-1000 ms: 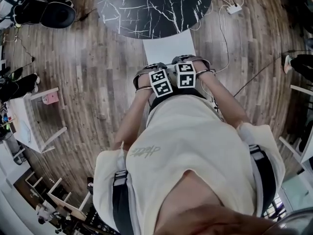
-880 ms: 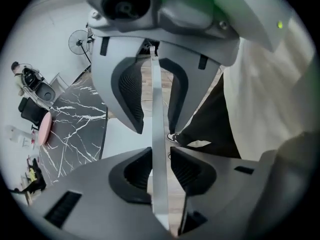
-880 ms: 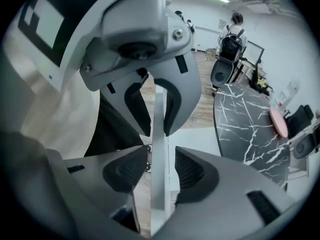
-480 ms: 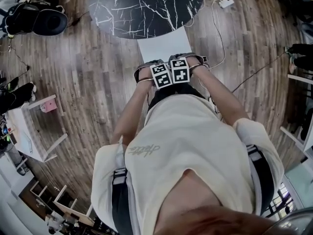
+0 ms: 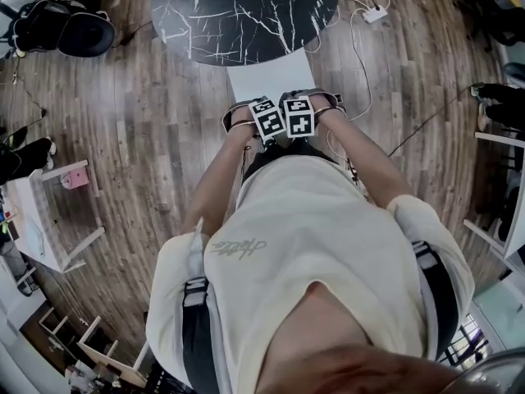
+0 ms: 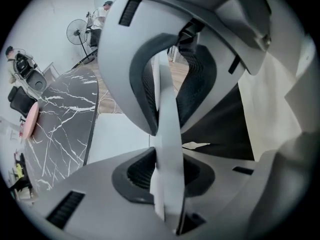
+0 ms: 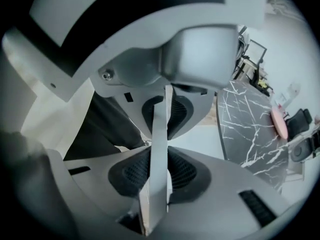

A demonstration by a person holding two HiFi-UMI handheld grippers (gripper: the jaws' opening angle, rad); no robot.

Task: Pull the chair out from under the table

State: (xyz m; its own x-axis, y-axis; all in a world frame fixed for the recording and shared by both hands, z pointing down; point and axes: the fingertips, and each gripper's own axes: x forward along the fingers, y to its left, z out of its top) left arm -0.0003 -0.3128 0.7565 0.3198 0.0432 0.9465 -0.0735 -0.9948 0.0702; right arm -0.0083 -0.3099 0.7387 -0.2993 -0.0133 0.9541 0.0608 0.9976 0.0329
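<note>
The white chair (image 5: pixel 271 74) stands tucked under the black marble table (image 5: pixel 246 15), with only its seat showing. My left gripper (image 5: pixel 261 115) and right gripper (image 5: pixel 300 110) sit side by side on top of its backrest. In the left gripper view the thin white backrest (image 6: pixel 169 109) stands on edge between the jaws of the left gripper (image 6: pixel 161 145), whose dark pads (image 6: pixel 137 171) press on it. In the right gripper view the right gripper (image 7: pixel 159 146) holds the backrest (image 7: pixel 161 129) the same way. Both pairs of jaws have just been closing on it.
A power strip (image 5: pixel 376 13) with cables lies on the wood floor right of the table. A black office chair (image 5: pixel 70 27) stands at the upper left and white furniture (image 5: pixel 45 216) at the left. A pink disc (image 7: pixel 279 121) lies on the table.
Both grippers have moved away from my body towards the table, drawn closer together and come down onto the chair's backrest.
</note>
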